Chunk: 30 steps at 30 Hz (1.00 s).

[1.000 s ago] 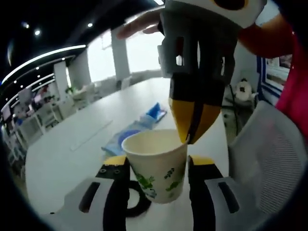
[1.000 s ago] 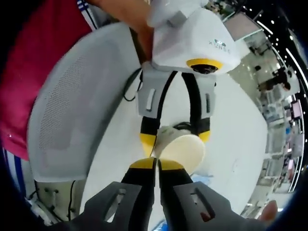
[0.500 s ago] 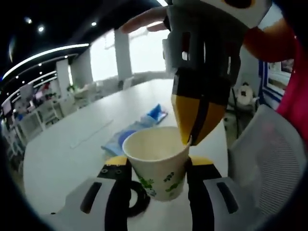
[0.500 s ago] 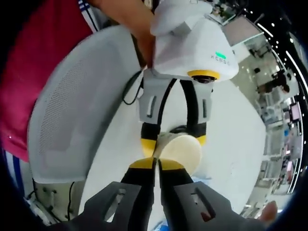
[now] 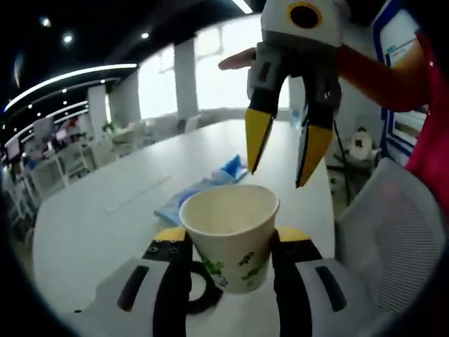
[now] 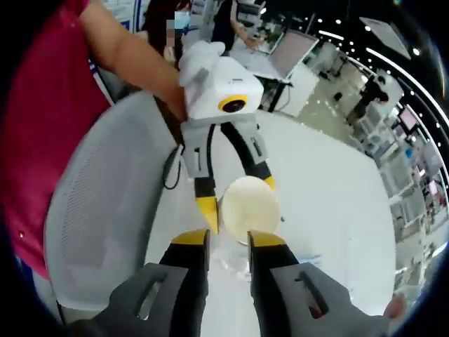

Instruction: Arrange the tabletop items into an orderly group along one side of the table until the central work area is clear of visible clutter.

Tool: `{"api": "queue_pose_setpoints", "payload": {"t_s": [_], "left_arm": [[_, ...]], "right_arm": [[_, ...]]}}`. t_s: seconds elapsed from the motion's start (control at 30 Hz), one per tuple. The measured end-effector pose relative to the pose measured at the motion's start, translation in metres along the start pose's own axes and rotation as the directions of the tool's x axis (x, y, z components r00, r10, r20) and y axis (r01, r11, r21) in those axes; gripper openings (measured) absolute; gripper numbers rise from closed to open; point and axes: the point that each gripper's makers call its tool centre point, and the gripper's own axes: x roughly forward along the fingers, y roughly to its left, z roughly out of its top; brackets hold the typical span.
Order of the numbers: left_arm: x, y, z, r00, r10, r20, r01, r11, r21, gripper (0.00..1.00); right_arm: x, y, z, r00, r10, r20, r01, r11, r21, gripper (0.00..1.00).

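both tongs: left tongs (image 5: 228, 242) grip the paper cup (image 5: 230, 232); right tongs (image 6: 227, 239) gape above its rim.

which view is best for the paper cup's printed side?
Left gripper view: the paper cup sits close between the left hand-held gripper jaws, green print and open rim facing the camera. The right gripper view looks down on its mouth only, print hidden.

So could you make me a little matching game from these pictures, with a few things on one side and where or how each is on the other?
Things:
1. paper cup
2. right tool
3. blue packet
4. mesh chair

States:
A. lying flat on the white table
B. jaws apart, above the cup
C. held between the left tool
D. beside the table edge

Pairs: 1-C, 2-B, 3-A, 4-D
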Motion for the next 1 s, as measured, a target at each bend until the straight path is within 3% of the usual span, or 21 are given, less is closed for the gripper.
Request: {"api": "queue_pose_setpoints", "payload": {"t_s": [0.17,0.37,0.57,0.77,0.9,1.0], "left_arm": [[-0.002,0.003,0.002,1.0,0.001,0.01,-0.001,1.0,-0.004,0.42],[-0.003,0.003,0.005,1.0,-0.007,0.024,0.007,1.0,-0.007,0.42],[-0.005,0.003,0.005,0.999,-0.02,0.025,0.02,1.0,-0.004,0.42],[-0.008,0.006,0.005,0.999,-0.027,0.032,0.028,1.0,-0.011,0.42],[-0.008,0.009,0.007,0.998,-0.036,0.043,0.037,0.999,-0.013,0.42],[-0.008,0.012,0.006,0.998,-0.036,0.046,0.036,0.999,-0.016,0.42]], "right_arm": [[-0.007,-0.004,-0.013,0.989,-0.048,0.137,0.025,0.985,0.168,0.26],[-0.008,-0.003,-0.024,0.967,-0.095,0.236,0.026,0.96,0.279,0.29],[-0.008,-0.001,-0.035,0.945,-0.135,0.297,0.03,0.943,0.331,0.42],[-0.005,0.005,-0.051,0.941,-0.153,0.301,0.032,0.928,0.37,0.54],[-0.005,0.011,-0.056,0.921,-0.185,0.343,0.034,0.914,0.403,0.68],[-0.004,0.016,-0.06,0.914,-0.193,0.357,0.028,0.907,0.42,0.73]]}}
